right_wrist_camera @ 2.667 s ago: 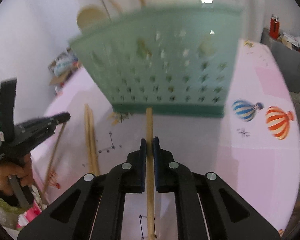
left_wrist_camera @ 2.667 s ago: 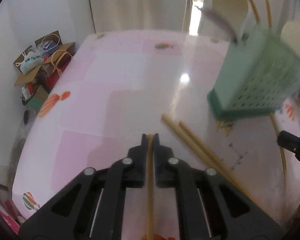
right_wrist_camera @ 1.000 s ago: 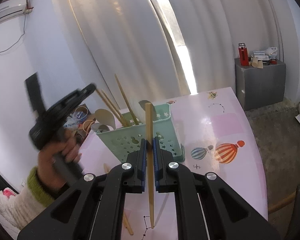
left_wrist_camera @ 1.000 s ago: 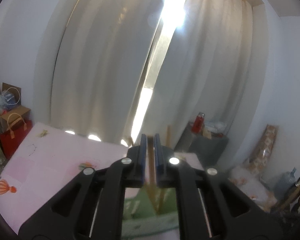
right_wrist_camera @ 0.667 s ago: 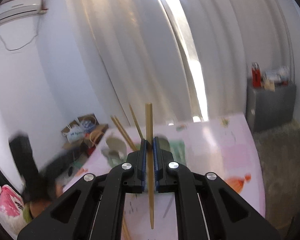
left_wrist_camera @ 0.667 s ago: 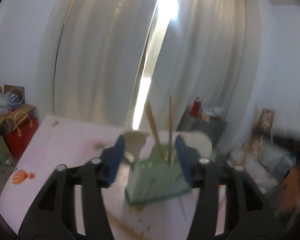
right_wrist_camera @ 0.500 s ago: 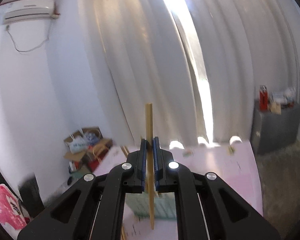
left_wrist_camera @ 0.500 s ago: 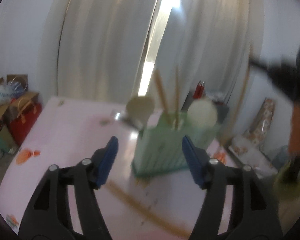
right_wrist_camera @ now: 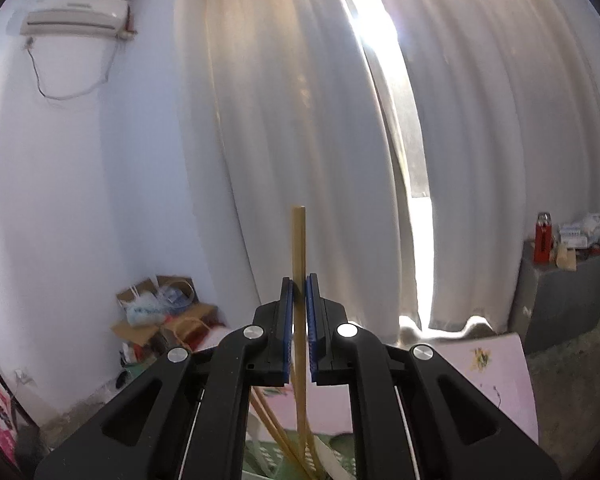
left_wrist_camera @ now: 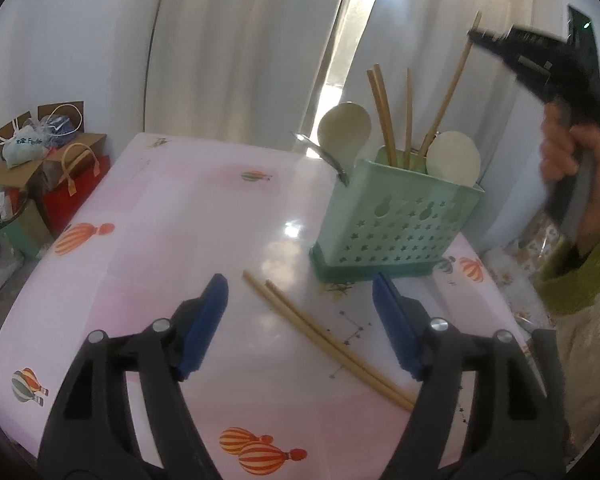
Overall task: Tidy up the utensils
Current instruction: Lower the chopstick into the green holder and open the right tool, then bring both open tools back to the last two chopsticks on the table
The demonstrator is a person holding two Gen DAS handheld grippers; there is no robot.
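Right hand-held gripper (right_wrist_camera: 299, 292) pinches a chopstick (right_wrist_camera: 298, 248) upright above the green caddy (left_wrist_camera: 396, 220), evidently for insertion; left hand-held gripper (left_wrist_camera: 300, 300), just spread and empty, faces two chopsticks (left_wrist_camera: 324, 336) beside the caddy.

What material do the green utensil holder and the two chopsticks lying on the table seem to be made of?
Green utensil holder: probably moulded plastic, smooth and matte, with clean star-shaped cut-outs in thin walls. Chopsticks on the table: likely bamboo or light wood, pale tan and unvarnished-looking; no grain is clear enough to tell which.
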